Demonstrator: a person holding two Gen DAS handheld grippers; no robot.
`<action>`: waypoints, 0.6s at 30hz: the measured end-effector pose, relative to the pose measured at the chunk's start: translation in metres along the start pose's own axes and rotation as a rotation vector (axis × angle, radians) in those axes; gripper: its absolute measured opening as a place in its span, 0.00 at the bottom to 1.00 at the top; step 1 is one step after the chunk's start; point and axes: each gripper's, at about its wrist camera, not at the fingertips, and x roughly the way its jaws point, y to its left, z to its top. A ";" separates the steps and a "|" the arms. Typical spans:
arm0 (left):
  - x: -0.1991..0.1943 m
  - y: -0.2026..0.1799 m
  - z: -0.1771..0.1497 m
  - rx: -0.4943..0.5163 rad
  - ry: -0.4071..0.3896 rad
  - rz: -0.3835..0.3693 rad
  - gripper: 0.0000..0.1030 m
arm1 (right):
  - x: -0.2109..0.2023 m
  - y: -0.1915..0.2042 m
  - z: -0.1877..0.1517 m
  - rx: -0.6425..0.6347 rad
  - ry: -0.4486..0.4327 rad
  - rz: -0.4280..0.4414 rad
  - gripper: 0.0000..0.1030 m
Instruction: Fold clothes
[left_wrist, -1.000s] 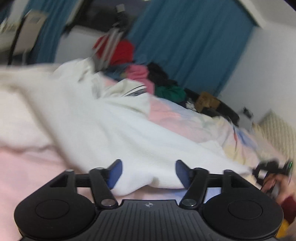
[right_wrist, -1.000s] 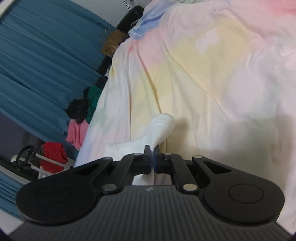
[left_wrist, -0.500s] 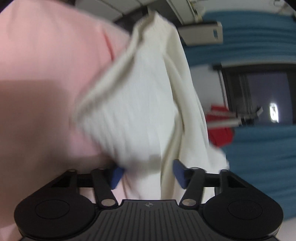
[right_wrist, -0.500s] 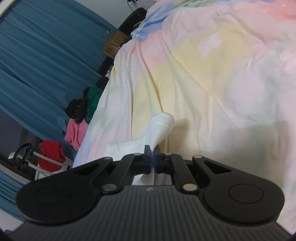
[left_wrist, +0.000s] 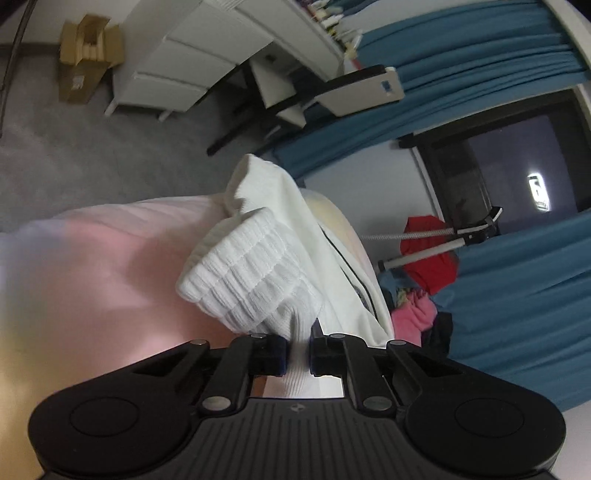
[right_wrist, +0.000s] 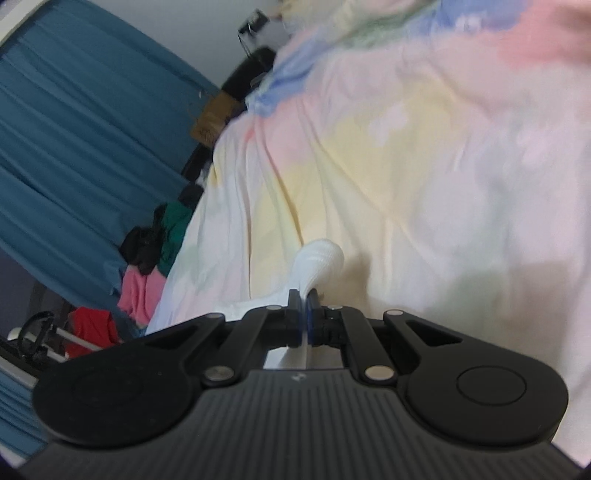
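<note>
Cuff of a white ribbed-knit sweater (left_wrist: 255, 273) sits pinched in the left gripper (left_wrist: 298, 352), jaws narrowed onto a bunched strip of knit w/ the ribbed end fanning out just ahead of the fingers. Rest of the garment trails away over the pastel tie-dye bedspread (left_wrist: 92, 280), toward the bed edge. Right gripper (right_wrist: 303, 317) is clamped nearly flat on another ribbed white end (right_wrist: 320, 260), prob. the other cuff of the same sweater, though blur in that view leaves it unsure. That end lies on or just above the bedspread (right_wrist: 424, 166).

Holding both ends at once makes sense: w/ two grip points the knit can be stretched and laid flat before any fold. Pinching at the ribbing gives a firmer bite than loose body fabric, which would slip.

Judgement: early stage, garment not yet spread, no fold made. Next move likely needs the two grippers drawn apart to tension the cloth.

Bkgd: pile of red, pink, green and black clothes (right_wrist: 144, 266) beside blue pleated curtains (left_wrist: 524, 302); white drawer unit (left_wrist: 184, 62) and brown cardboard box (left_wrist: 83, 59) on grey floor.
</note>
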 end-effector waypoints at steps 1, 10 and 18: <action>-0.011 0.004 0.003 0.008 0.000 0.021 0.10 | -0.007 0.001 0.000 0.003 -0.024 -0.010 0.05; -0.025 0.063 0.013 0.103 0.093 0.242 0.12 | -0.039 0.000 -0.008 -0.042 -0.090 -0.222 0.05; -0.033 0.051 -0.007 0.369 0.089 0.332 0.38 | -0.027 -0.010 -0.005 -0.043 0.036 -0.335 0.11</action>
